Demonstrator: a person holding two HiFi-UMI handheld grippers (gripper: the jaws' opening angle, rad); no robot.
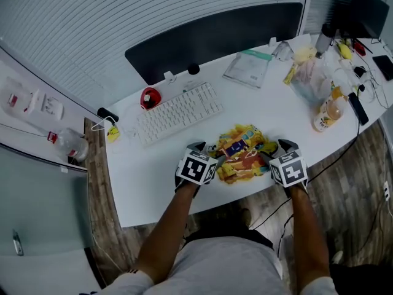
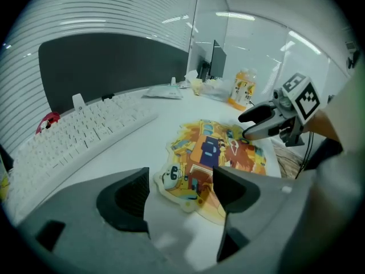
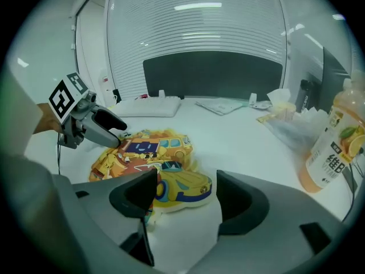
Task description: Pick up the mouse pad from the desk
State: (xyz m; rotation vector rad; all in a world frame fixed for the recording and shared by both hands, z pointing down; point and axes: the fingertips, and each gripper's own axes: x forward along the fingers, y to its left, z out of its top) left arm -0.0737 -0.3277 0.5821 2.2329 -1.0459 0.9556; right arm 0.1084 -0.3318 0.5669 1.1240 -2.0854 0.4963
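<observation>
Your two forearms reach down from the bottom of the head view to the counter's [image 1: 141,177] front edge, each carrying a cube with black-and-white square markers. The left gripper [image 1: 206,150] stands at the left end of the mouse pad [image 1: 242,152] and the right gripper [image 1: 276,149] at its right end, both tilted downward.

In the left gripper view your jaws stand wide apart, with the pad's left tip [image 2: 182,184] lying on the counter in the gap between them; the pads do not press on it. The right gripper view shows the same: wide jaws, with the yellow-car end of the pad [image 3: 182,187] between them and nothing clamped.

The mouse pad lies flat, close to the curved front rim. Its irregular outline carries a bright cartoon print in yellow, orange and blue, with no writing you can read.

A juice bottle [image 3: 333,147] stands well to your right. Its label shows dark characters and a citrus picture, but the print is too blurred to read.

Bare white counter runs between the pad and the white keyboard [image 1: 178,112] behind it, and more lies open to the left of your left gripper. To the right, a plastic bag [image 1: 310,72] and the bottle crowd the surface. A dark panel [image 1: 215,35] closes the back edge.
</observation>
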